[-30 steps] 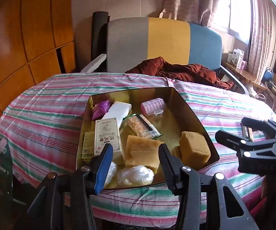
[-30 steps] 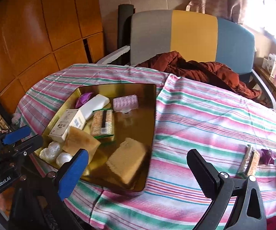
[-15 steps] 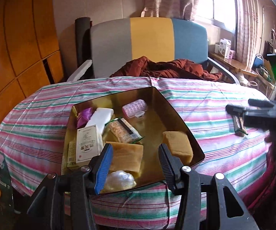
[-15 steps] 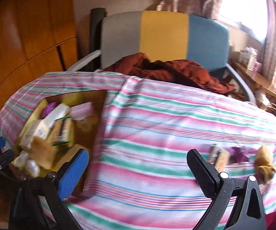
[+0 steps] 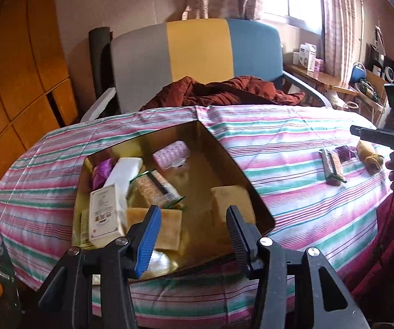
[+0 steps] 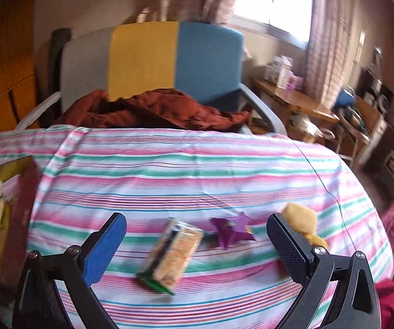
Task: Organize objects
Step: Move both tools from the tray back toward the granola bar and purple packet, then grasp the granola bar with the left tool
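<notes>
A gold tray (image 5: 235,159) on the striped tablecloth holds a white box (image 5: 105,213), a snack packet (image 5: 156,189), a pink studded roll (image 5: 171,150), yellow sponge blocks (image 5: 231,200) and other small items. My left gripper (image 5: 193,216) hovers open over the tray's near edge, with nothing between its fingers. My right gripper (image 6: 197,220) is open above three loose items on the cloth: a snack packet (image 6: 172,257), a purple wrapper (image 6: 231,229) and a yellow soft thing (image 6: 301,219) behind its right finger. The snack packet lies between its fingers, untouched.
A chair (image 5: 197,52) with a grey, yellow and blue back stands behind the table, with a red-brown cloth (image 5: 219,93) heaped on it. Wooden panels (image 5: 19,68) line the left wall. A cluttered side shelf (image 6: 301,101) is at the right. The tray's corner (image 6: 24,192) shows at the left.
My right gripper has swung right, away from the tray, and now faces the loose snack packet, purple wrapper and yellow thing. The left gripper shifted slightly and stays open.
</notes>
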The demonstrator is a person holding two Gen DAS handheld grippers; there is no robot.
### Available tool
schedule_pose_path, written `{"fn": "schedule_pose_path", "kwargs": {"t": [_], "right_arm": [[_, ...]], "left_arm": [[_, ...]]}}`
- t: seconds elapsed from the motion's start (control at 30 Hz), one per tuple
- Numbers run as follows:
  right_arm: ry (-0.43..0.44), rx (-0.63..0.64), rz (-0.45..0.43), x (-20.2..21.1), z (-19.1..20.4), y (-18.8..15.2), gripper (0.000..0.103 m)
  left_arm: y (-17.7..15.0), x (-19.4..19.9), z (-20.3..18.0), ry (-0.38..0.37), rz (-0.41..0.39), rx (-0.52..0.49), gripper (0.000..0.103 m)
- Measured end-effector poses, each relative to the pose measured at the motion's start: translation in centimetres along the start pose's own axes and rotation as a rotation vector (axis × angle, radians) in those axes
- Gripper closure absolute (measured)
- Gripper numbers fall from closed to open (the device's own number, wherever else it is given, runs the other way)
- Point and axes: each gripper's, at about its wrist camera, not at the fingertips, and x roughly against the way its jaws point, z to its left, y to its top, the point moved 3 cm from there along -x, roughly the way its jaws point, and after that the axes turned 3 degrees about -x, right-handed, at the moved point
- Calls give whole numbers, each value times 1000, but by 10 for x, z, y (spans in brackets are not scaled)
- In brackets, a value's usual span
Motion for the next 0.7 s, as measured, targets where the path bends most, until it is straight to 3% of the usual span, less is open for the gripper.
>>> {"fn": "schedule_pose_path", "kwargs": {"t": [0.13, 0.3, 0.7], "right_arm": [[1, -212, 36, -12, -46, -4, 0], [1, -360, 44, -15, -73, -6, 0], [-56, -771, -33, 9, -158, -24, 0]], "left_arm": [[8, -3, -18, -32, -2, -32, 53], [18, -9, -48, -91, 3, -79, 53], [42, -37, -140, -263, 19, -232, 52]]}}
